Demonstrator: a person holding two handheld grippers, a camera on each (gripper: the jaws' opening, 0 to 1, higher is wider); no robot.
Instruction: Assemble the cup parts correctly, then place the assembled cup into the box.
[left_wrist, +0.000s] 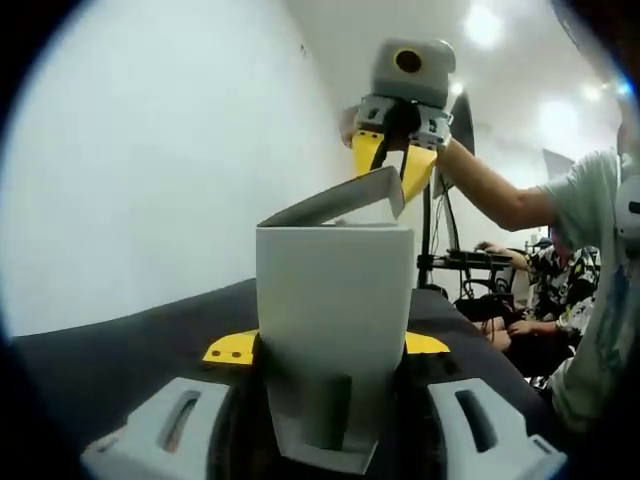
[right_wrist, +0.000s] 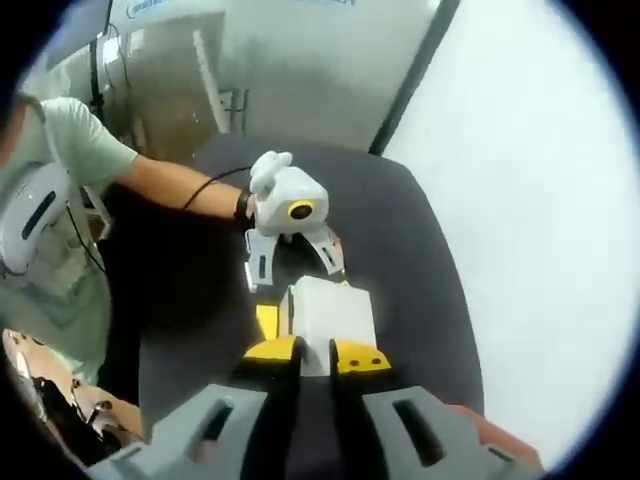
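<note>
White box (left_wrist: 335, 300) held between left gripper (left_wrist: 330, 350) jaws, lid flap (left_wrist: 340, 200) pinched by right gripper (left_wrist: 393, 160) above; boxing step, flap closure judged next.

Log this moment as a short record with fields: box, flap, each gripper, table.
box: white box standing on the dark table, held between the left gripper's jaws
flap: lid flap raised, tilted, pinched at its edge by the right gripper
left gripper: shut on box
right gripper: shut on flap, above the box
cup: cannot tell
</note>
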